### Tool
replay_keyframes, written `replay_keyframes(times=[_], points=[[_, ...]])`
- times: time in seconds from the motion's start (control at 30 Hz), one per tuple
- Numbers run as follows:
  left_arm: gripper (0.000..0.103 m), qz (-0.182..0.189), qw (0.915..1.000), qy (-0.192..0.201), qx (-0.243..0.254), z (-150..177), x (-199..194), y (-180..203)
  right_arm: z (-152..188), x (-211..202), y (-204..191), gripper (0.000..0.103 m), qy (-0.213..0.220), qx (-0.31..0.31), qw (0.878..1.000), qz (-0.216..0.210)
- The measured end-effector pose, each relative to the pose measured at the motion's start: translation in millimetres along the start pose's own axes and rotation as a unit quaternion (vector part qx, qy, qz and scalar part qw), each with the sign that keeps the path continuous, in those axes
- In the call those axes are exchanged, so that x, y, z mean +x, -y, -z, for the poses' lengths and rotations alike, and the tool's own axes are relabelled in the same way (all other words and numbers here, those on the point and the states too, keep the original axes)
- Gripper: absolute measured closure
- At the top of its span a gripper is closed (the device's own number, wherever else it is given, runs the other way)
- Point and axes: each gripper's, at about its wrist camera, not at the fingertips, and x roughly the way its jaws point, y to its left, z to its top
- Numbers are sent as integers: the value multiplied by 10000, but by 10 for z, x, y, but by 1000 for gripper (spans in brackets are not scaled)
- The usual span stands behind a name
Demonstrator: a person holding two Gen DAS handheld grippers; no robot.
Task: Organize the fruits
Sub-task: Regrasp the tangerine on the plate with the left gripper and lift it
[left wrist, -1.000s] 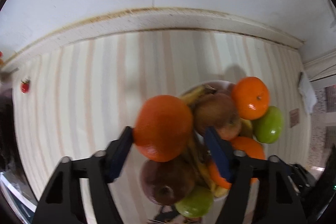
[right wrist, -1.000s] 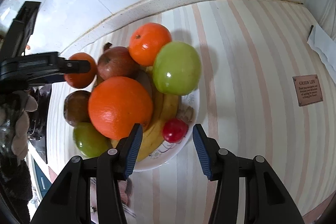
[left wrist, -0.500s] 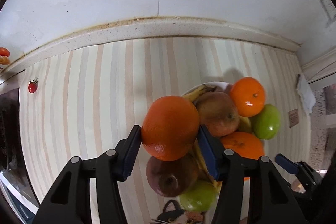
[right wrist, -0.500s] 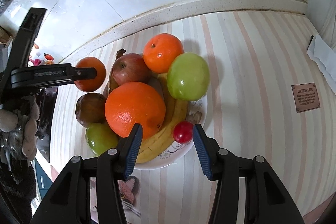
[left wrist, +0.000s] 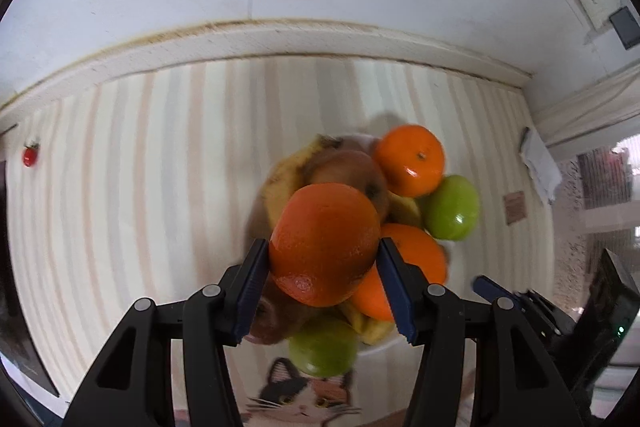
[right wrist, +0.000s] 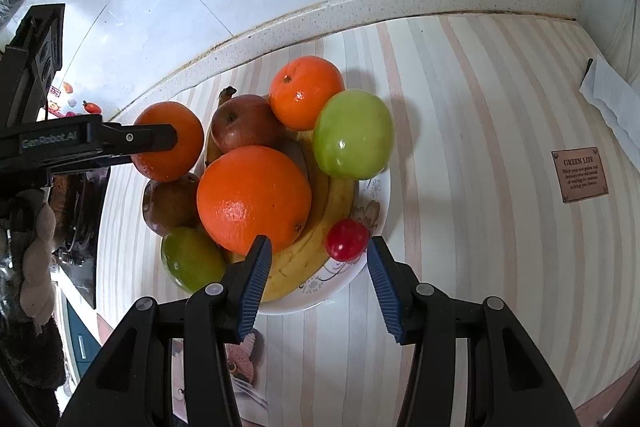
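My left gripper [left wrist: 324, 283] is shut on an orange [left wrist: 325, 243] and holds it above the left side of a white plate [right wrist: 372, 269] heaped with fruit. The held orange also shows in the right wrist view [right wrist: 170, 146]. The plate carries a large orange [right wrist: 253, 199], a smaller orange [right wrist: 306, 97], a green apple [right wrist: 352, 139], a red apple [right wrist: 244, 123], bananas [right wrist: 312, 259], a cherry tomato [right wrist: 346, 239], a brown fruit [right wrist: 170, 205] and a small green fruit [right wrist: 191, 259]. My right gripper [right wrist: 318, 283] is open and empty at the plate's near rim.
The plate stands on a striped mat [right wrist: 460, 147] against a tiled wall. A loose cherry tomato [left wrist: 30, 155] lies far left. A folded white cloth [right wrist: 612, 99] and a small brown sign [right wrist: 579, 174] lie to the right. A cat picture [left wrist: 304, 399] is at the near edge.
My left gripper has closed on the orange and lifted it a little, drifting right over the plate. My right gripper has pulled back slightly and stays open.
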Motion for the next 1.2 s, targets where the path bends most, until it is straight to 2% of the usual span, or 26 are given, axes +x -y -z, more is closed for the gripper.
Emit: replay_keyframes(times=[0.23, 0.33, 0.87, 1.0, 1.1, 1.2], points=[[50, -268, 9994, -51, 211, 9, 36, 100, 3, 1, 15, 50, -1, 51, 10000, 9], [50, -406, 9989, -176, 174, 3, 77, 87, -4, 1, 13, 45, 11, 65, 10000, 17], [47, -296, 9989, -340, -135, -74, 208, -64, -12, 17, -8, 43, -27, 23, 10000, -7], [48, -291, 9992, -161, -211, -66, 195, -83, -3, 23, -4, 43, -33, 37, 10000, -9], [49, -482, 9988, 114, 47, -38, 128, -21, 0, 6, -7, 43, 0, 19, 10000, -9], [50, -384, 9991, 168, 25, -28, 75, -16, -4, -10, -5, 43, 20, 21, 10000, -19]])
